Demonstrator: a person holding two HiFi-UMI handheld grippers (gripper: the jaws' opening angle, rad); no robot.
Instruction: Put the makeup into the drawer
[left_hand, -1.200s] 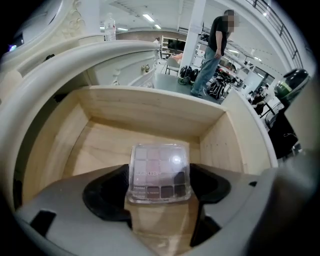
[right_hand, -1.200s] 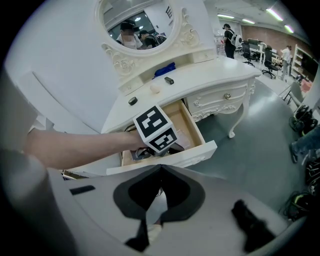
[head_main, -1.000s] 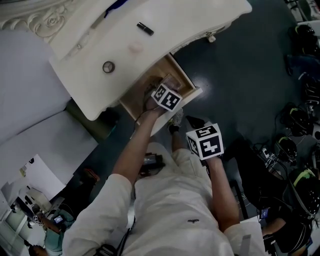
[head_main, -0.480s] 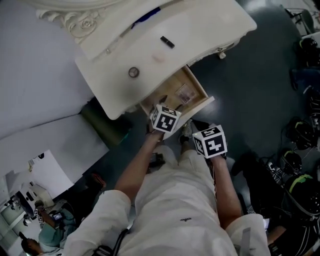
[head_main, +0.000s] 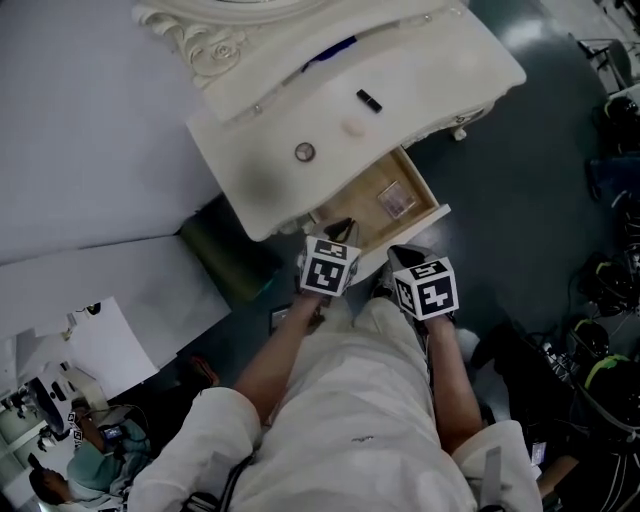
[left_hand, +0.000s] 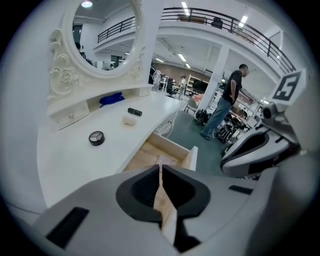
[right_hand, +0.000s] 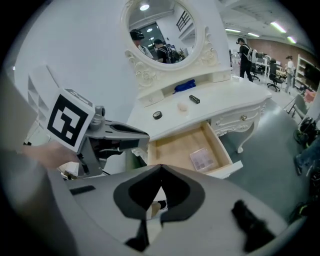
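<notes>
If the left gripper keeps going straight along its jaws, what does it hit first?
Probably the open drawer, at or near the clear makeup palette lying in it. The left gripper points down at it, jaws just closed with nothing between them. Depth is unclear.

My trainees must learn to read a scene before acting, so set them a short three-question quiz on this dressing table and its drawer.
1. True or false: the drawer is shut.
2. What lies in the drawer? A a clear palette; B a hairbrush; C a bottle.
3. How many small things lie on the tabletop in front of the blue cloth?
Key: 1 false; 2 A; 3 three: round compact, pale sponge, black tube.
</notes>
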